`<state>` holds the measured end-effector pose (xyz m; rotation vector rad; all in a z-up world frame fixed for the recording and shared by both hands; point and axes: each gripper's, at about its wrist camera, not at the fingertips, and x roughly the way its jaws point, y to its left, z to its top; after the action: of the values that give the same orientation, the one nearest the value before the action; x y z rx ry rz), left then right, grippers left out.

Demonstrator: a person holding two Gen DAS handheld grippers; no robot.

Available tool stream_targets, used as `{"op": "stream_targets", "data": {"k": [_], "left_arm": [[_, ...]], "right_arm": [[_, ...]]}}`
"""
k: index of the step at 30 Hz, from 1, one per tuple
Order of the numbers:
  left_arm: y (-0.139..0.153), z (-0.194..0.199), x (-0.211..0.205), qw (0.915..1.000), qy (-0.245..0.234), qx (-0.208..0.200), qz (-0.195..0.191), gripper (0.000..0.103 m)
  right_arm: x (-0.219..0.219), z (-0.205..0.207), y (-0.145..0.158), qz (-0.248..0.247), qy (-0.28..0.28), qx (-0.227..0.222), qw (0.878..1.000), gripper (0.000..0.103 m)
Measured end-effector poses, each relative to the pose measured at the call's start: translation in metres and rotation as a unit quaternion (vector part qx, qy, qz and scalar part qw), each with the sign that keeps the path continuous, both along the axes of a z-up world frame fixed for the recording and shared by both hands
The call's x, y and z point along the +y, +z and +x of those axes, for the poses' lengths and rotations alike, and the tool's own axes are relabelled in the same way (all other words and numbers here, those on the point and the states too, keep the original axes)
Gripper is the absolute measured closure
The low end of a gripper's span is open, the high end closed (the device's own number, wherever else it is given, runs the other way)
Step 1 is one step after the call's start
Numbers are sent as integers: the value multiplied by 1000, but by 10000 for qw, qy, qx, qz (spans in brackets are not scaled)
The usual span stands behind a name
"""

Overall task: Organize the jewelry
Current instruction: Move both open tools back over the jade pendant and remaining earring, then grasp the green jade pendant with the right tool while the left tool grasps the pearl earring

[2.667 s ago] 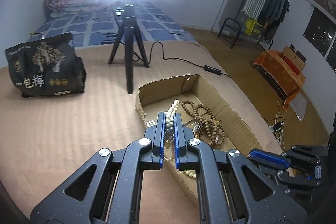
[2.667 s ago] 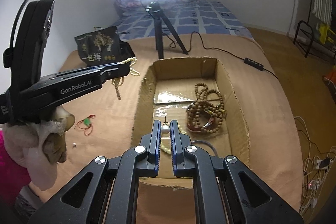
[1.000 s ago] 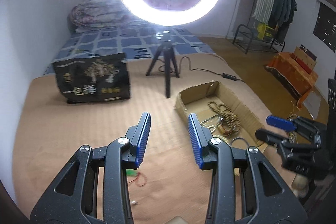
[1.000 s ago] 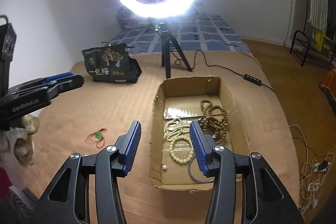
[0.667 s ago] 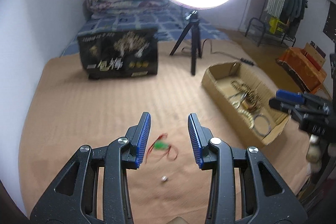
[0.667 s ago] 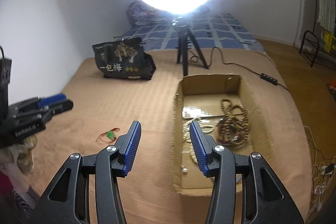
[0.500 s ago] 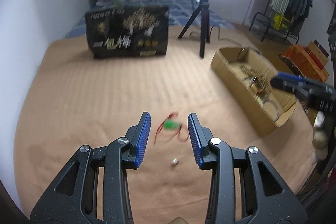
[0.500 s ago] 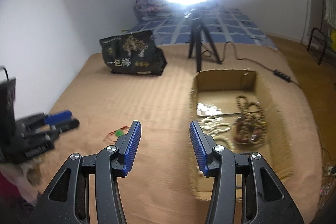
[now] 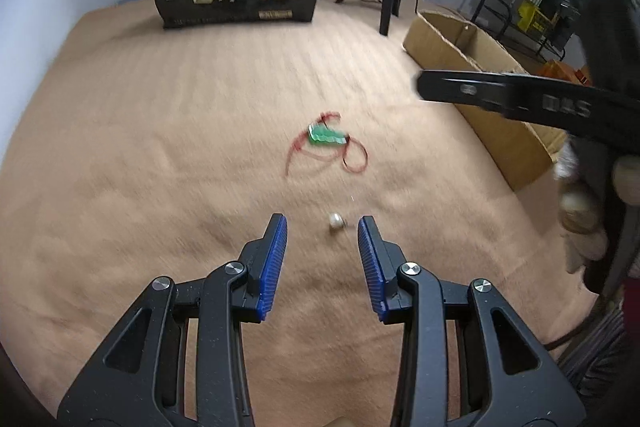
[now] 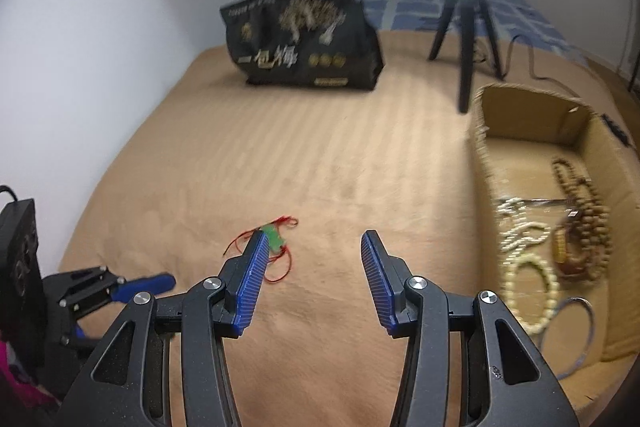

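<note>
Pearl bead (image 9: 336,221) between open left claw (image 9: 322,223)

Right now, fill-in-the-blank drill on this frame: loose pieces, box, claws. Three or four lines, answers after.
1. The small white bead lies on the tan cover between the fingers of the ____ claw.
2. The green pendant is strung on a ____ cord.
3. The bead strands lie inside the ____ box.
4. Both claws, left and right, are ____, holding nothing.

Missing words: left; red; cardboard; open
</note>
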<state>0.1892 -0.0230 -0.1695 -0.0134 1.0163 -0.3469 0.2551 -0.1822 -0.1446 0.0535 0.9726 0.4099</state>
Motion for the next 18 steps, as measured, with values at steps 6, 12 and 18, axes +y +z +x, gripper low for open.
{"op": "stream_targets", "data": {"k": [6, 12, 18], "left_arm": [[-7, -6, 2, 10000, 7, 9, 64, 66], [-11, -3, 10, 10000, 76, 57, -7, 66], [-21, -2, 12, 9999, 37, 105, 35, 66]], "right_arm": [[20, 7, -33, -153, 328, 198, 9991, 56], [41, 16, -54, -232, 531, 272, 9979, 56], [64, 20, -64, -543, 752, 212, 9955, 56]]}}
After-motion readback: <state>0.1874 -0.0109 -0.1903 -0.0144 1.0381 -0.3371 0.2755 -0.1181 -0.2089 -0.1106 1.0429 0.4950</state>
